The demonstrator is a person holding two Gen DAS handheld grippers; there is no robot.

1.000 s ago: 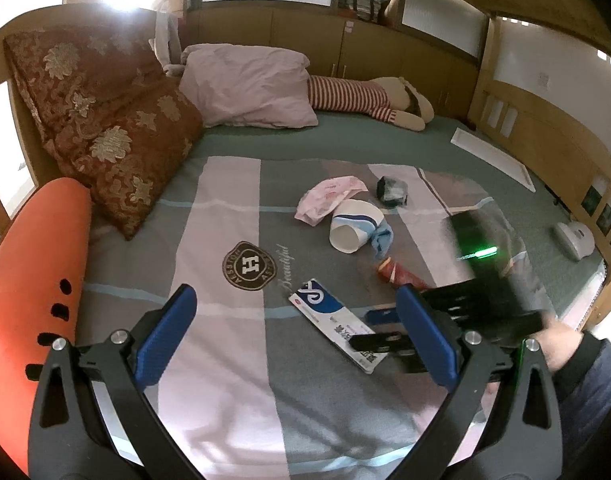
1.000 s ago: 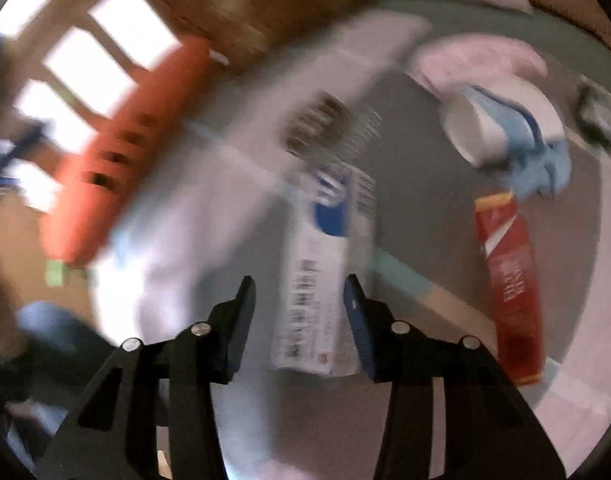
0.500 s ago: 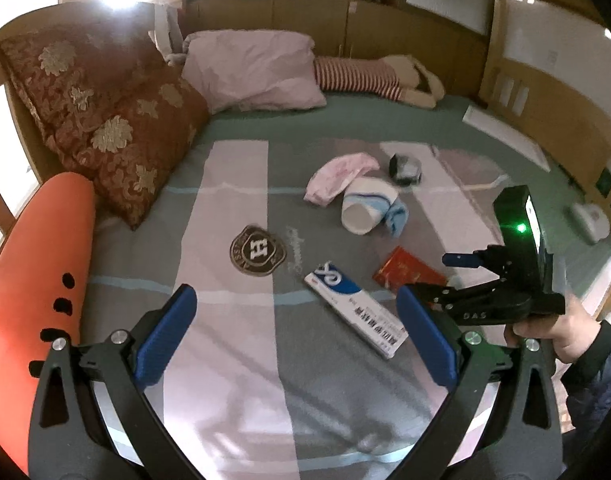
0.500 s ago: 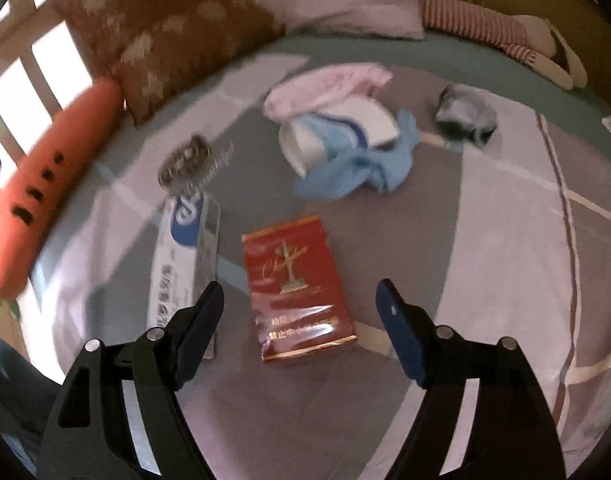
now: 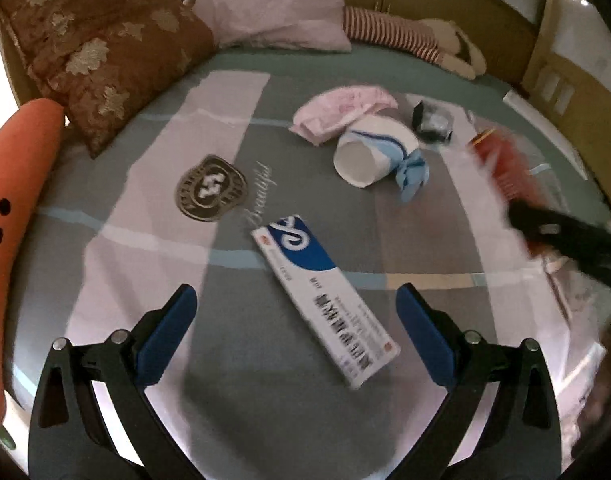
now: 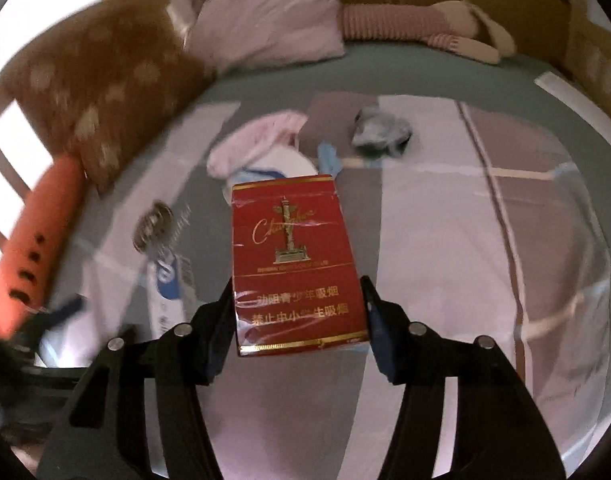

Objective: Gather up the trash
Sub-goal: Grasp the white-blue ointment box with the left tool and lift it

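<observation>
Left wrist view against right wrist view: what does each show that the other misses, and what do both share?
Only the left wrist view shows the whole blue-and-white box between the left gripper's open jaws, and the paper cup's white mouth. Only the right wrist view shows the red pack's printed face, the right gripper closing on it. Both share the pink cloth and carrot cushion.
</observation>
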